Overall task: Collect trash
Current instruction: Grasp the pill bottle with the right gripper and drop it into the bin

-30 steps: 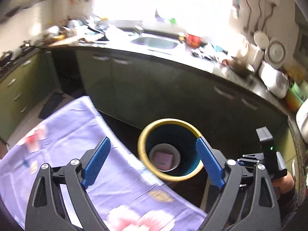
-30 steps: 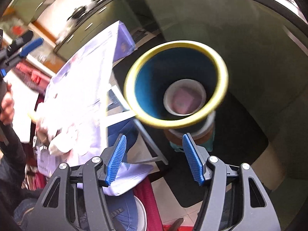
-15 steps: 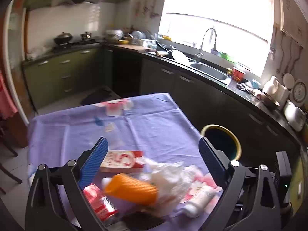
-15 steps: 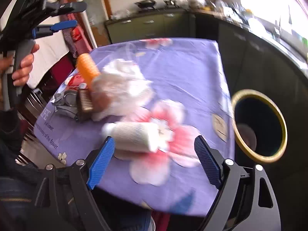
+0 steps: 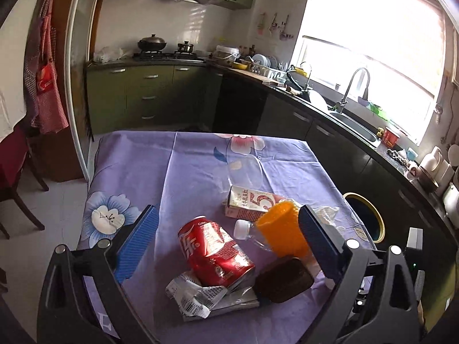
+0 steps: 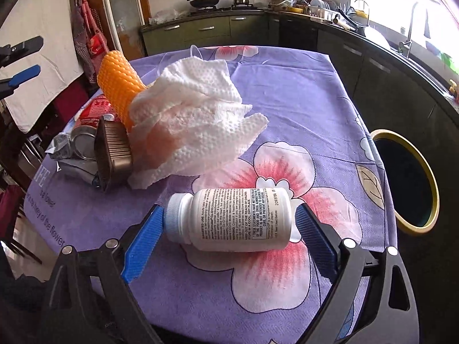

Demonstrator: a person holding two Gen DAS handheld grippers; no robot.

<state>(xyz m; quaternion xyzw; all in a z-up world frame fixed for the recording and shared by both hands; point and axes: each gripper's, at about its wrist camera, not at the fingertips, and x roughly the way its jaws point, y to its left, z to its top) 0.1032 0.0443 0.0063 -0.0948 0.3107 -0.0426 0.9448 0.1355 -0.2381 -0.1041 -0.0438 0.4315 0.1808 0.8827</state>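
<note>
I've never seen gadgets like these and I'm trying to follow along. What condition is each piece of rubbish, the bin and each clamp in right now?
Red can: dented, lying on its side.
White pill bottle: capped, lying on its side between the right fingers.
Paper towel: crumpled.
Milk carton: lying flat.
Silver wrapper: torn, crumpled.
Trash bin: open, no lid.
Left gripper: open, empty.
Right gripper: open, straddling the bottle.

Crushed red can [image 5: 215, 253]: glossy metal. Pill bottle [image 6: 232, 219]: smooth white plastic, paper label. Tissue [image 6: 195, 123]: embossed paper. Tablecloth [image 6: 301, 91]: matt printed cloth.
</note>
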